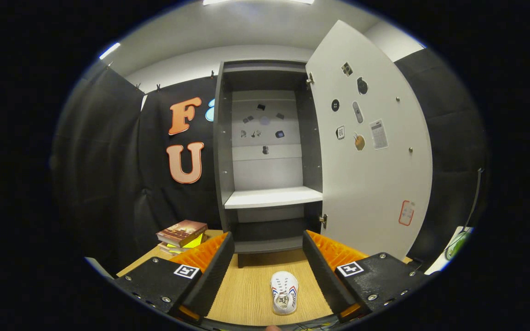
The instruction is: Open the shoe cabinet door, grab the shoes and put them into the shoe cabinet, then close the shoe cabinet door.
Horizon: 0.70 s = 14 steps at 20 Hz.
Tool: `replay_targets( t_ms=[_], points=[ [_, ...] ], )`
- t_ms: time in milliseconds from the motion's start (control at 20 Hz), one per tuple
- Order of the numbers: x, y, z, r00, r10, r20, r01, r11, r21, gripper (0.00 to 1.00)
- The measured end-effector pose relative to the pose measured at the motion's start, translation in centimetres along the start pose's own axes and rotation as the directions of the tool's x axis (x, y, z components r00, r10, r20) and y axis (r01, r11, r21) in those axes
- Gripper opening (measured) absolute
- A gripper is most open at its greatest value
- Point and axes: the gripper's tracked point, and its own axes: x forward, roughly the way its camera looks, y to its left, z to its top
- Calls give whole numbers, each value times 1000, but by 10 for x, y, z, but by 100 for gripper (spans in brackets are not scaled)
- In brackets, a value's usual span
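shoe cabinet (265, 151) at the far edge of the wooden floor (246, 294), interior shelf bare | door (366, 151) swung fully open to the right: opening step looks done | gripper (267, 276) fingers spread wide, holding nothing | white shoe (284, 292) lies between them, ungrasped | left: grab, place, close door

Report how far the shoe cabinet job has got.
Done: the cabinet door stands swung open, shelf bare. In hand: the gripper is open, its fingers either side of the white shoe on the wooden floor, not gripping it. Left: grab it, shelve it, close the door.
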Motion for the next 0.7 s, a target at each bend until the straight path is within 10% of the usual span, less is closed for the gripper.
replay_targets(
  t_ms=[700],
  points=[
    [42,10,-140,942,24,-333,-21,1000,12,93]
  ],
)
